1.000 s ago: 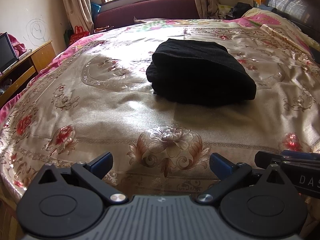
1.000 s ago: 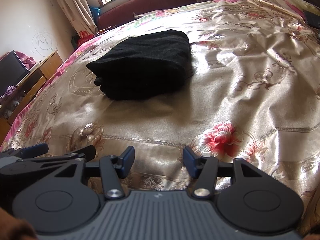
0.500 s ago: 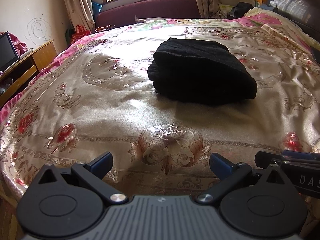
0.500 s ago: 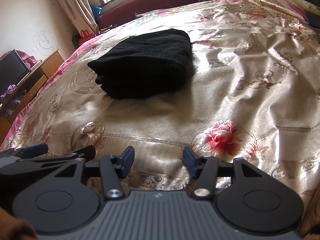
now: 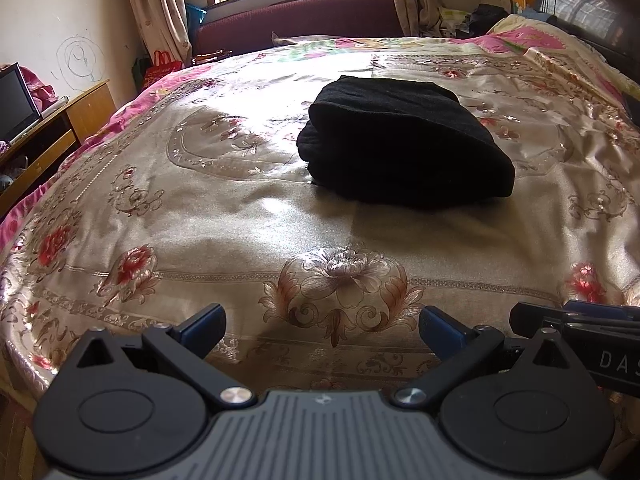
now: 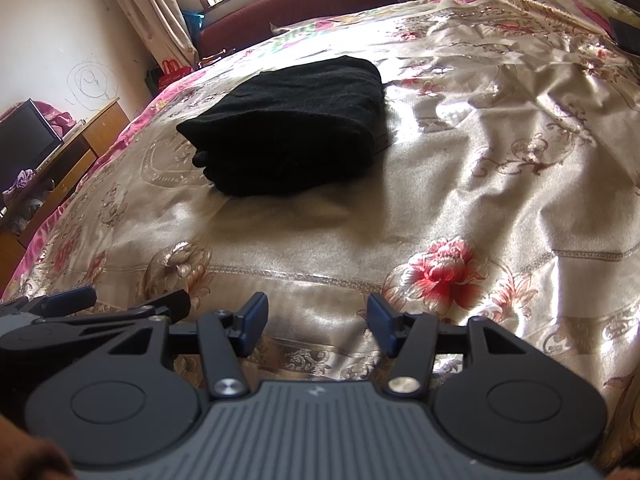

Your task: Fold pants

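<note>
The black pants (image 5: 404, 140) lie folded into a thick compact stack in the middle of the bed; they also show in the right wrist view (image 6: 292, 128). My left gripper (image 5: 320, 326) is open and empty, held low near the bed's front edge, well short of the pants. My right gripper (image 6: 316, 320) is open and empty, beside the left one at the front edge. The right gripper's side shows at the right of the left wrist view (image 5: 580, 320), and the left gripper's side at the left of the right wrist view (image 6: 92, 308).
The bed has a shiny gold floral bedspread (image 5: 200, 220) with a pink border. A wooden desk (image 5: 48, 132) with a dark monitor (image 5: 16, 100) stands left of the bed. A maroon bench (image 5: 300, 20) sits under the window. A dark headboard (image 5: 592, 4) is at the right.
Both grippers stay open and nearly still; the views shift only slightly, with the pants unmoved on the bed.
</note>
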